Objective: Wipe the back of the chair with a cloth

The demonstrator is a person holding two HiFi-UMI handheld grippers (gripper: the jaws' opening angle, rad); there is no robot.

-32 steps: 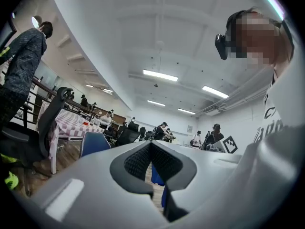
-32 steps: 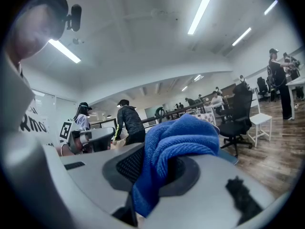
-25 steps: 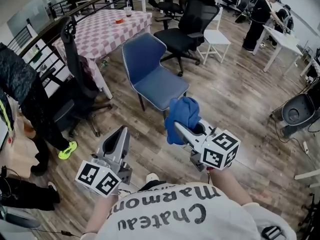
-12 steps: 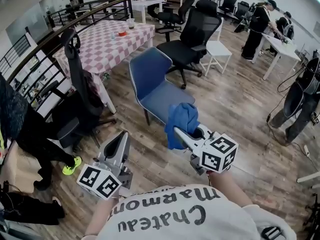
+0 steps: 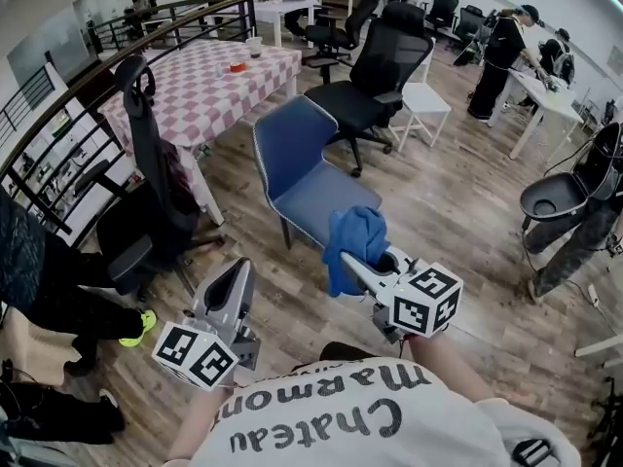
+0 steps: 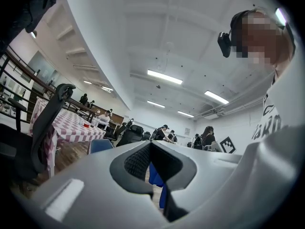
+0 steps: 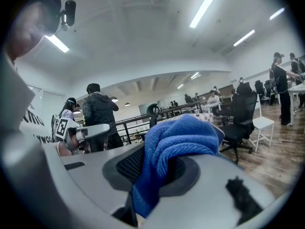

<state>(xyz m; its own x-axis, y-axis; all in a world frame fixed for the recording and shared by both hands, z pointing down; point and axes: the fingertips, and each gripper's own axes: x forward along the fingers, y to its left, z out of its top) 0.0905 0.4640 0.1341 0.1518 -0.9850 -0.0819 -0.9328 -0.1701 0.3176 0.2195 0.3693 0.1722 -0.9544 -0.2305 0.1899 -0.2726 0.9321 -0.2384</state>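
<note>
A blue chair [image 5: 326, 200] stands on the wood floor ahead of me, its back [image 5: 288, 136] on the far left side and its seat facing me. My right gripper [image 5: 352, 261] is shut on a blue cloth [image 5: 356, 241], which bunches over the jaws just short of the seat's front edge. In the right gripper view the cloth [image 7: 181, 140] fills the space between the pads of the right gripper [image 7: 151, 178]. My left gripper [image 5: 235, 272] hangs lower left of the chair, apart from it. Its jaws in the left gripper view [image 6: 151, 149] are shut with nothing held.
A table with a checkered cloth [image 5: 209, 71] stands behind the chair, a black office chair [image 5: 375, 66] and a white chair [image 5: 423, 90] beyond it. Another black chair [image 5: 146, 193] and a railing [image 5: 58, 115] are at left. People stand at back right [image 5: 501, 47] and left [image 5: 39, 280].
The blue chair has drifted a little right and nearer in view. Both grippers keep their pose, cloth still held. The person at left has moved further out of view.
</note>
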